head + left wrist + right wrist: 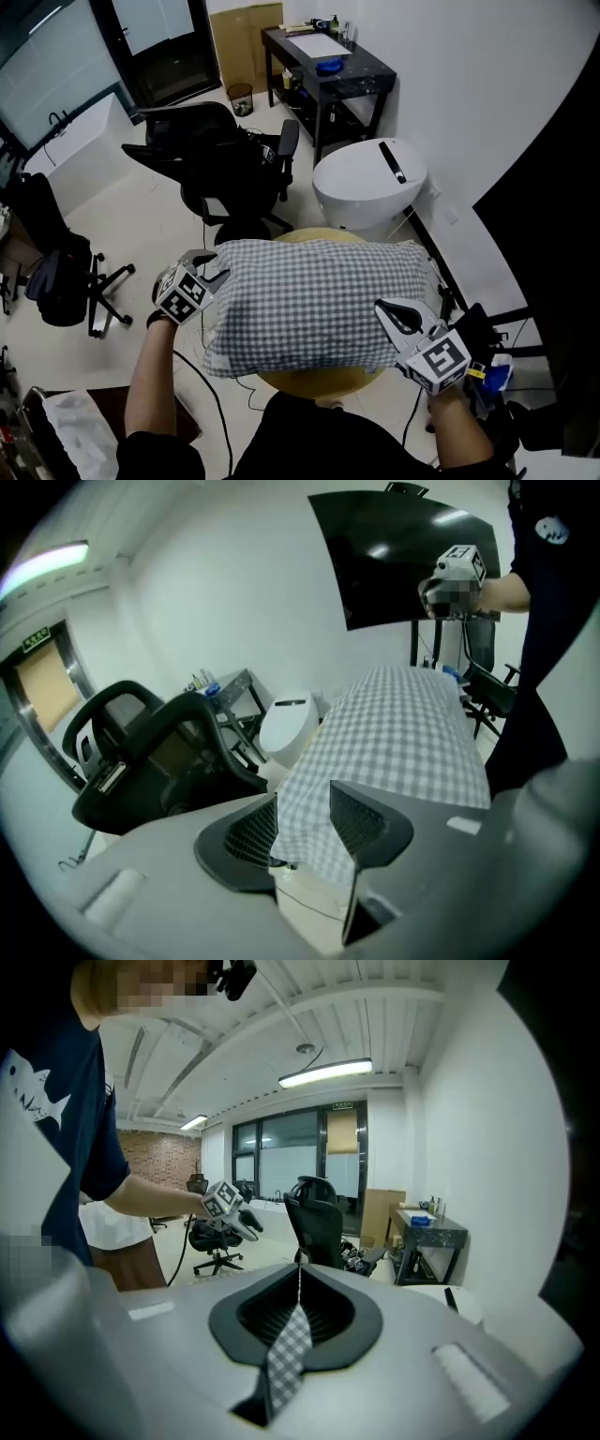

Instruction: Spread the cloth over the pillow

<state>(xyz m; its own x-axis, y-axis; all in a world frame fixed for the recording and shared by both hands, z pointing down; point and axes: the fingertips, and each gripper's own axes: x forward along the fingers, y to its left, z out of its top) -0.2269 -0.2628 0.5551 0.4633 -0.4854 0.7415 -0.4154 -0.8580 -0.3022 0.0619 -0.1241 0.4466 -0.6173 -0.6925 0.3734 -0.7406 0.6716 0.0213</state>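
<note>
Office-type room w/ a pale floor (141,206) and white walls, and everything's sitting on a small round yellowish wooden table (302,382) right in front of the person. Grey-and-white checked fabric cloth (314,300) is lying across the pillow on that table, covering basically the whole top. The pillow itself is hiding under it and only the puffy shape is showing, so can't tell its colour. Cloth is drooping a bit over the near left edge.

Left gripper (214,264) is sitting at the cloth's left end. Its jaws are standing apart w/ a corner of the checked fabric hanging loose between the pads (361,817), not getting squeezed afaict. Right gripper (386,309) is sitting at the right end by the front corner, jaws pressed together and pinching a thin strip of the cloth. Its own view is showing that strip running right thru the closed gap.

Further out, a black mesh office chair (225,155) is standing just behind the table, w/ a white rounded unit w/ a black stripe on top (370,183) beside it on the right. Dark desk (367,67) is standing against the far wall, carrying a white sheet (319,44) and smth blue (329,67). Another black chair (61,277) is sitting off to the left, and a big black panel (553,216) is filling the right side.
</note>
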